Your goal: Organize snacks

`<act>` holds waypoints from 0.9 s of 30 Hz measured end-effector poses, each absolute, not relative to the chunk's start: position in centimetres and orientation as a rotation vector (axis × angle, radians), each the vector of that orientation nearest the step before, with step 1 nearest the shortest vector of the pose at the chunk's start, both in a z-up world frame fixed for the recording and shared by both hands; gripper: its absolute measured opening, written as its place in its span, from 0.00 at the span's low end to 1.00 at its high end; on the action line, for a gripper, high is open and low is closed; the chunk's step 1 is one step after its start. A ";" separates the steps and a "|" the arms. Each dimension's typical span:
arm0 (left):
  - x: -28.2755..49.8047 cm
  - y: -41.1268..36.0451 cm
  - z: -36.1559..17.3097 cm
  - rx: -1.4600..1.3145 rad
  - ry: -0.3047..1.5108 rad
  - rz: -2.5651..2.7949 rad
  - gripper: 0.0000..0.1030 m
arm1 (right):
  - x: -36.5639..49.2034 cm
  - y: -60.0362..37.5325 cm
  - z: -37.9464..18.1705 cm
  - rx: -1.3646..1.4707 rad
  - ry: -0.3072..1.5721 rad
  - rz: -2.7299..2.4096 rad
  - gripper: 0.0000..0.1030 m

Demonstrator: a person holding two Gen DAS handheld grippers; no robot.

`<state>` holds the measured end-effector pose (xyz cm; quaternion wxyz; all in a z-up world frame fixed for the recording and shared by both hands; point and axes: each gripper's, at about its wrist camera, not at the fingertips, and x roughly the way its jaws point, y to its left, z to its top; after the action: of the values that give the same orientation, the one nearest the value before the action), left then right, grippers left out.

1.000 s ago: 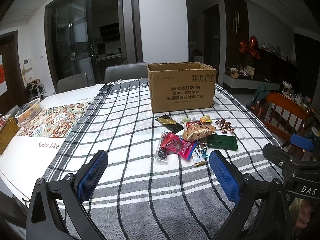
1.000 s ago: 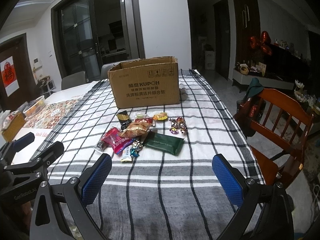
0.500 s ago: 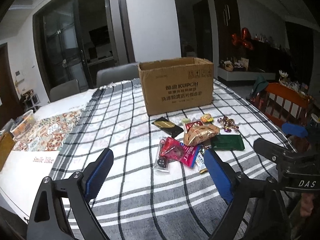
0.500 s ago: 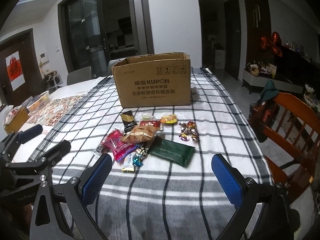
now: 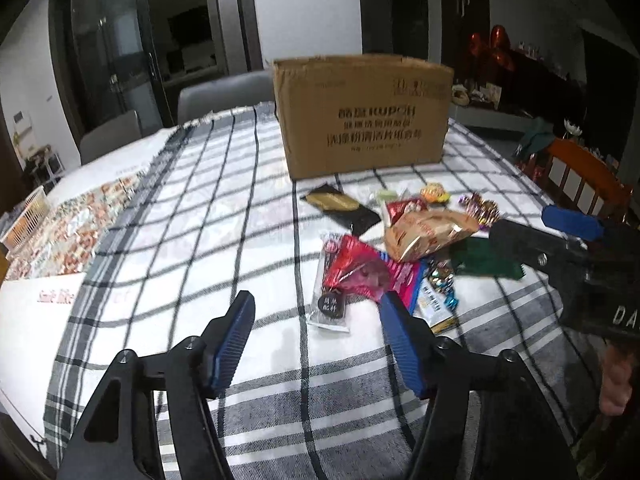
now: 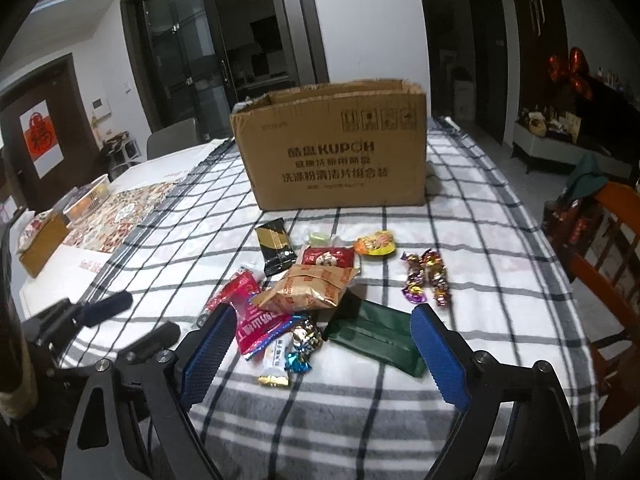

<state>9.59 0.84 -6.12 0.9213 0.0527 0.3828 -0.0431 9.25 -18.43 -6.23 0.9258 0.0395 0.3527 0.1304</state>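
Note:
A heap of snacks lies on the checked tablecloth [image 5: 200, 208] in front of an open cardboard box [image 5: 364, 120] [image 6: 332, 148]. The heap includes a tan bag [image 6: 312, 288], a red packet [image 5: 356, 268], a dark green pouch [image 6: 376, 340], a black-and-gold packet [image 6: 276, 248] and wrapped candies [image 6: 424, 276]. My left gripper [image 5: 316, 304] hovers just short of the heap's left edge. Its jaws are closing with nothing pressed between them, and a small clear packet [image 5: 330, 308] lies just beyond the tips. My right gripper [image 6: 324, 316] hangs over the heap's near side, jaws wide and closing, gripping nothing.
A wooden chair [image 6: 608, 248] stands off the table's right edge, and grey chairs [image 5: 224, 92] stand behind the box. At the left are a patterned mat [image 5: 72, 220], a white basket [image 6: 88, 196] and a brown box [image 6: 40, 248]. A hand [image 5: 616, 384] holds the right gripper's handle.
Both grippers came forward and down toward the snack heap. The left jaws narrowed markedly, the right jaws slightly. No snack has moved.

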 end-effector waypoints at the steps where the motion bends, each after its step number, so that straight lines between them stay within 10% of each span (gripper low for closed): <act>1: 10.0 0.9 -6.6 0.109 0.802 -0.089 0.61 | 9.8 -18.2 -6.6 0.082 0.736 0.270 0.83; 27: 15.4 1.4 -10.8 0.062 0.920 -0.145 0.38 | 15.7 -15.5 -10.6 0.079 0.828 0.297 0.75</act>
<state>15.44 1.40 -10.78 0.8931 0.0297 0.4434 -0.0701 15.71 -15.50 -10.62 0.9041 0.0383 0.4006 0.1437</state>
